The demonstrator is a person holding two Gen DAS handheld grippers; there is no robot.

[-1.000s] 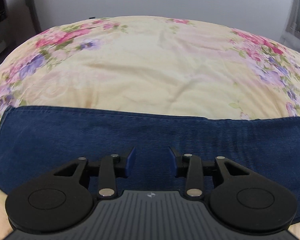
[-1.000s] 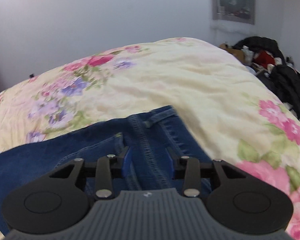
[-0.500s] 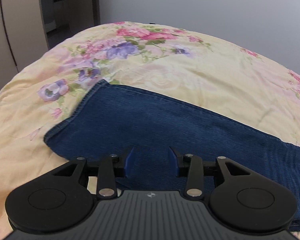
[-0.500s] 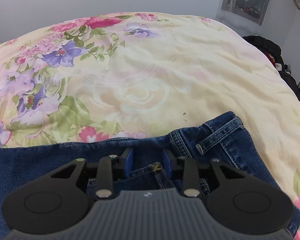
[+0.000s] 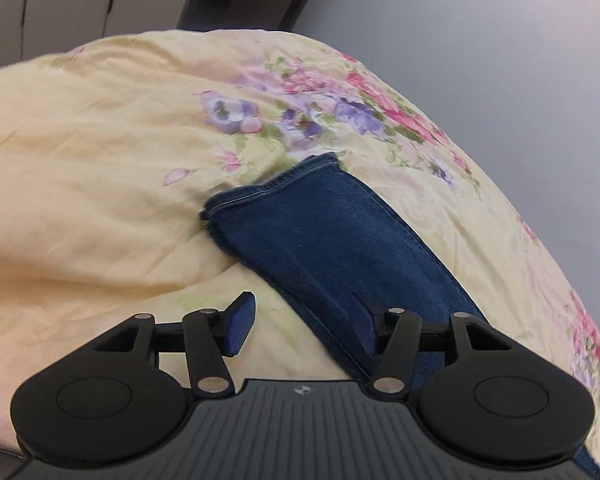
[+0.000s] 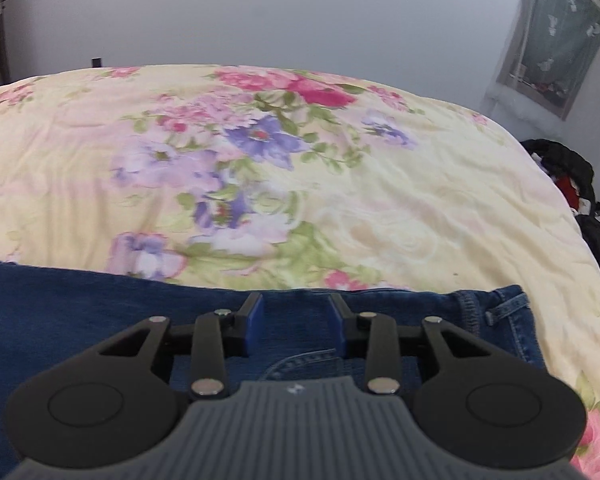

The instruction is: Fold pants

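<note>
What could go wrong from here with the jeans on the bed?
1. The left gripper, its jaws having just opened wider, straddles the side edge of the jeans well short of the hem; a pinch here may lift one layer only.
2. The quilt is soft and rumpled beside the hem, so a low grab could catch quilt too.
3. The right gripper hovers open over the waist end; lifting both ends unevenly could skew the fold.
</note>
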